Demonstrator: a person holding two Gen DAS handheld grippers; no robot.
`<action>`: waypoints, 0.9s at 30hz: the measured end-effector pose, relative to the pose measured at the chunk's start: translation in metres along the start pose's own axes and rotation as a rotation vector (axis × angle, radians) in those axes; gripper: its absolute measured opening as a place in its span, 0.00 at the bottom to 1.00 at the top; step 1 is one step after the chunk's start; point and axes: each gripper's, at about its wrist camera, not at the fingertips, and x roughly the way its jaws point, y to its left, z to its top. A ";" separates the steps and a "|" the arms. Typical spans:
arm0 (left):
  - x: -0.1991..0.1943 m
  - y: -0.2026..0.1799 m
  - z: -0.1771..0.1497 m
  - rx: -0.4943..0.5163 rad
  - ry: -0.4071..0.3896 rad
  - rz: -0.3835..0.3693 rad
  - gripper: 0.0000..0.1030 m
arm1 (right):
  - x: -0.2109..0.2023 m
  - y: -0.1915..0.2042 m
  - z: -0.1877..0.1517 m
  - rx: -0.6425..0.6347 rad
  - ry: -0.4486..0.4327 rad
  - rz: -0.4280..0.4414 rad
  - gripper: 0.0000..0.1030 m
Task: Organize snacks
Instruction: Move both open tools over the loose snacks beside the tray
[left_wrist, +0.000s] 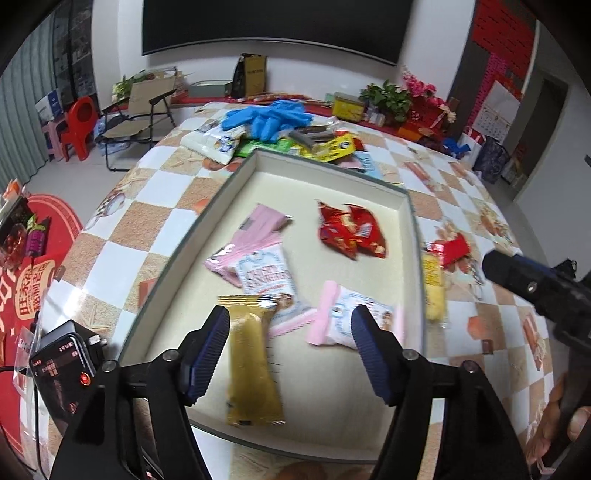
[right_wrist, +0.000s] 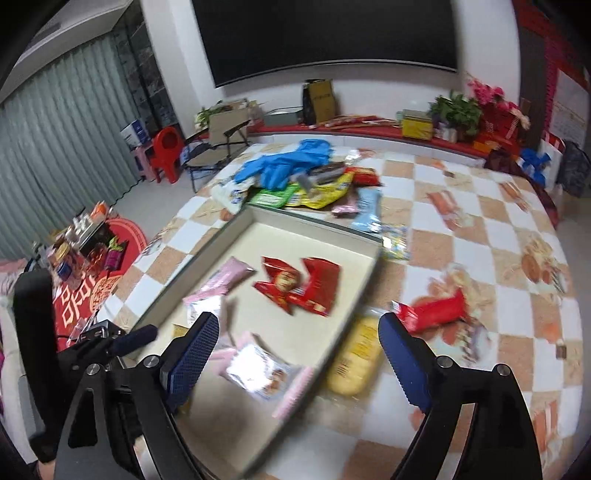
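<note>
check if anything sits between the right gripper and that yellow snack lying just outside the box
Nothing visible does. The right gripper is open, and the yellow snack lies on the table beside the box wall, uncovered.

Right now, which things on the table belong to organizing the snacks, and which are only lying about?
Belong to the job:
- shallow cream cardboard box
- gold-wrapped snack bar
- red crinkled snack packets
- pink-and-white cracker packets
- yellow snack pack beside the box
- mixed heap of packets

Lying about:
- blue rubber gloves
- black device with red light
</note>
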 end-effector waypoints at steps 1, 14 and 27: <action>-0.002 -0.006 -0.002 0.013 -0.002 -0.012 0.72 | -0.003 -0.009 -0.005 0.020 0.004 -0.013 0.87; -0.004 -0.131 -0.025 0.195 0.034 -0.154 0.76 | -0.015 -0.120 -0.112 0.142 0.135 -0.233 0.87; 0.066 -0.181 -0.018 0.243 0.089 0.056 0.78 | -0.026 -0.129 -0.129 0.084 0.073 -0.225 1.00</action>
